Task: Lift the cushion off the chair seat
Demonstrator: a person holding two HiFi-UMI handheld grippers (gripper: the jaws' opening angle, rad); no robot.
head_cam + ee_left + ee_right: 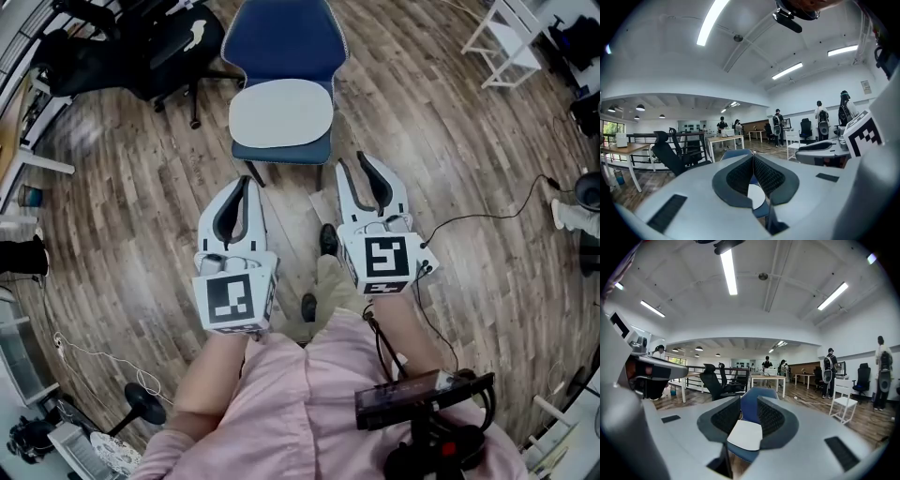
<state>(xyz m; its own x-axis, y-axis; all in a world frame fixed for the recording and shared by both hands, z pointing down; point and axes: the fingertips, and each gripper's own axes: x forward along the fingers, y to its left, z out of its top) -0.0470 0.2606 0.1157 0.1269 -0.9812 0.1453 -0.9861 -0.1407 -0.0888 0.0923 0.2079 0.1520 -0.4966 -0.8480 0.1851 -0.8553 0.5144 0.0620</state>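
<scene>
A white oval cushion (281, 112) lies flat on the seat of a blue chair (286, 42) straight ahead of me. Both grippers hover short of the chair's front edge, apart from the cushion. My left gripper (246, 181) is on the left with its fingertips meeting and nothing held. The right gripper (351, 163) has a gap between its fingers. In the right gripper view the cushion (746, 434) and blue chair back (749, 406) show through the open gripper (748, 401). The left gripper view shows a sliver of cushion (753, 197) below the touching tips of the left gripper (753, 157).
A black office chair (141, 47) stands left of the blue chair. A white frame chair (511, 42) is at the back right. A cable (487, 216) runs over the wood floor on the right. My shoes (328, 239) are under the grippers. People (829, 369) stand far off.
</scene>
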